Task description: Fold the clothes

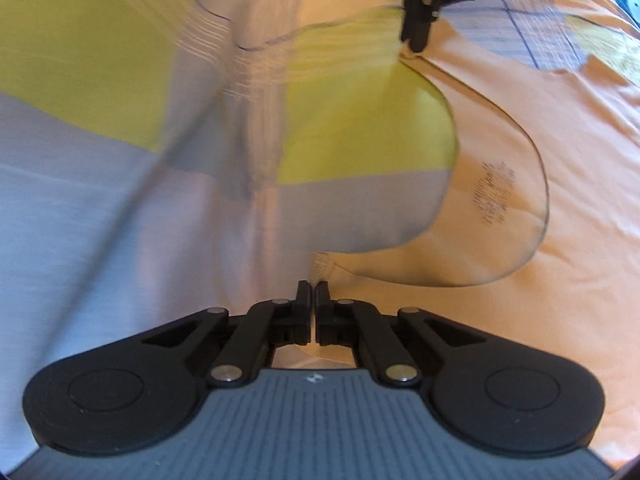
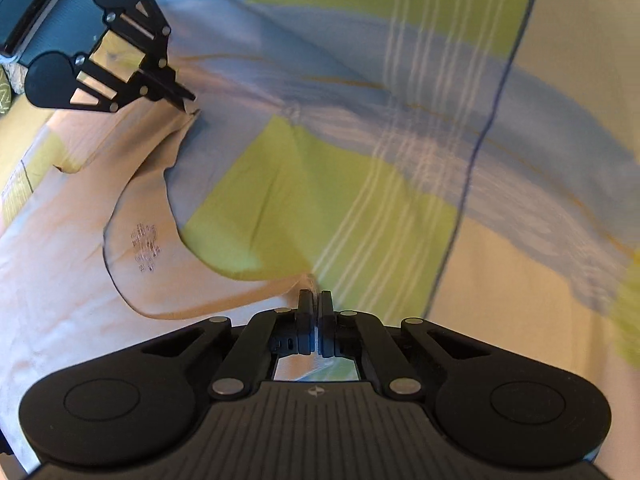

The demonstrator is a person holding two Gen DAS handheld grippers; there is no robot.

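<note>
**Two grippers pinch a shirt's neckline**

A bedsheet checked in lime green, pale blue and cream (image 2: 400, 120) covers the surface. On it lies a peach cotton T-shirt (image 1: 580, 160) — printed neck label (image 1: 494, 194) showing. The left black two-finger gripper (image 1: 313, 286) is clamped on one shoulder edge; the right black two-finger gripper (image 2: 314, 294) — fingers together — grips the other.

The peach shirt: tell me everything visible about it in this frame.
The peach shirt is a thin, soft-looking pale orange garment lying on a checked bedsheet of green, blue-grey and cream. Its wide scooped neckline has a dark-edged trim, with a printed label inside the back. The left gripper and right gripper are each shut on the neckline edge at opposite ends, so the opening curves between them. The fabric is lightly wrinkled; its hem is out of view.
</note>
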